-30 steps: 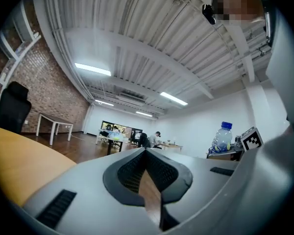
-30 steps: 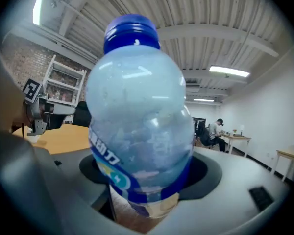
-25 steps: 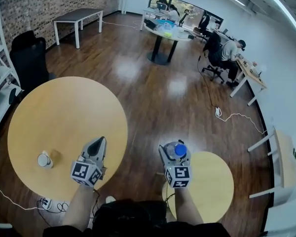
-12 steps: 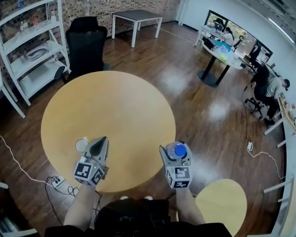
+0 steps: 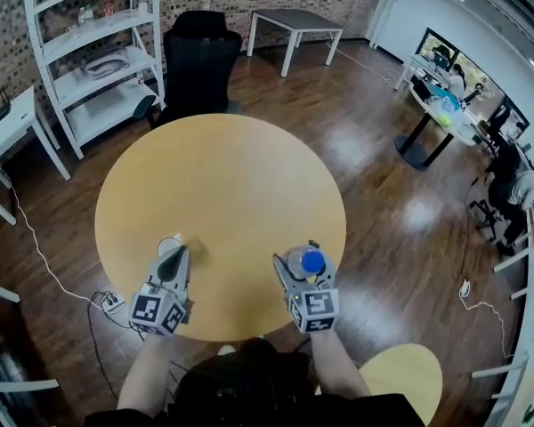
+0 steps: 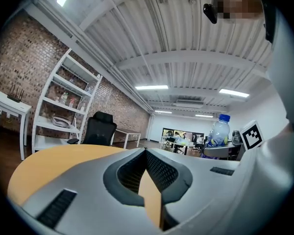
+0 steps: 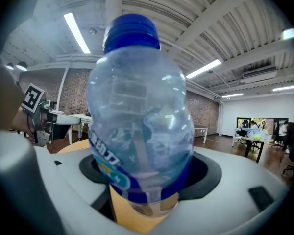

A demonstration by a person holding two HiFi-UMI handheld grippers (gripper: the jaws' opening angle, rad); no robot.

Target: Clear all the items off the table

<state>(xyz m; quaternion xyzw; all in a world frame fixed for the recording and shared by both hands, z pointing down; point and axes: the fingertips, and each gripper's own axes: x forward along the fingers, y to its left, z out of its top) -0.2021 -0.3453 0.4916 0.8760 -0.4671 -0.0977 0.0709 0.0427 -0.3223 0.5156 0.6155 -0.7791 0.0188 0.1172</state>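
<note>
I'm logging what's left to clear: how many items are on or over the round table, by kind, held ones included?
Clear bottle with blue cap: 1, held in the right gripper
Small white round item: 1, on the table beside the left gripper
Total: 2

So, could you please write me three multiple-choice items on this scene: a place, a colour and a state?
1. Where is the plastic bottle? A in the left gripper; B in the right gripper; C in neither gripper.
2. What colour is its cap? A red; B white; C blue.
3. How do the left gripper's jaws stand? A shut, empty; B wide open; C gripping the bottle.
Key: B, the right gripper view shows its jaws round the bottle; C, the cap looks blue in every view; A, the jaws meet with nothing between.
</note>
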